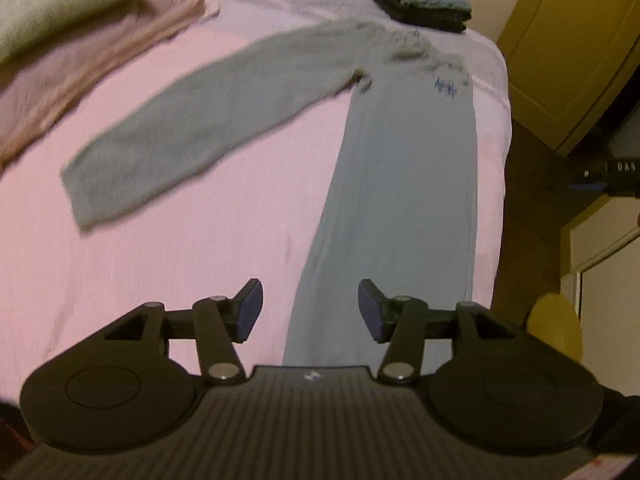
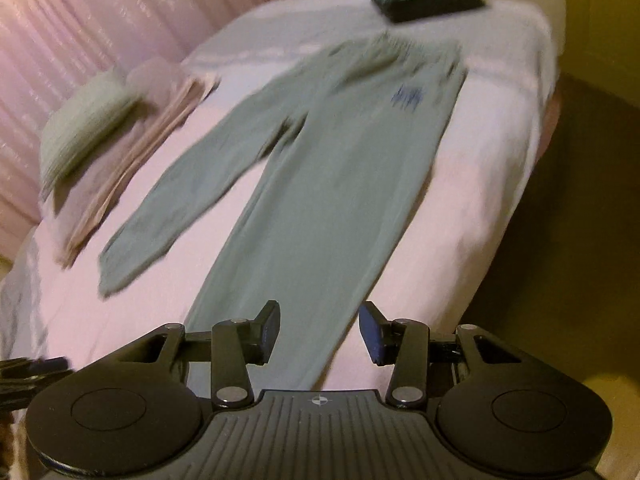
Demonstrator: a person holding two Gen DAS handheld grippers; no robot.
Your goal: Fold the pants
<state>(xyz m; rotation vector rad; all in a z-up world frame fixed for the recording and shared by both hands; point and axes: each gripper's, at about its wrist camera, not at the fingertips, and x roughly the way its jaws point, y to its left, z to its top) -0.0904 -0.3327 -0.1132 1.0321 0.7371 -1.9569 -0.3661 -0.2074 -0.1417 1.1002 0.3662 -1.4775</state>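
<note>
Grey-green sweatpants (image 1: 404, 184) lie flat on the pink bed (image 1: 168, 264), waistband at the far end, with a blue print near the hip. One leg runs straight toward me; the other splays out to the left (image 1: 168, 148). In the right wrist view the same pants (image 2: 316, 200) spread the same way. My left gripper (image 1: 310, 312) hovers open above the near end of the straight leg, nothing between its pads. My right gripper (image 2: 318, 334) also hangs open above that leg's near end, with nothing in it. Both views are blurred.
A folded dark teal stack (image 1: 422, 0) sits beyond the waistband. A pale green folded piece (image 1: 60, 4) rests on beige cloth (image 1: 80, 80) at the left. The bed's right edge (image 1: 500, 200) drops to a dark floor beside an olive cabinet (image 1: 568, 52). Pink curtain (image 2: 100, 40) behind.
</note>
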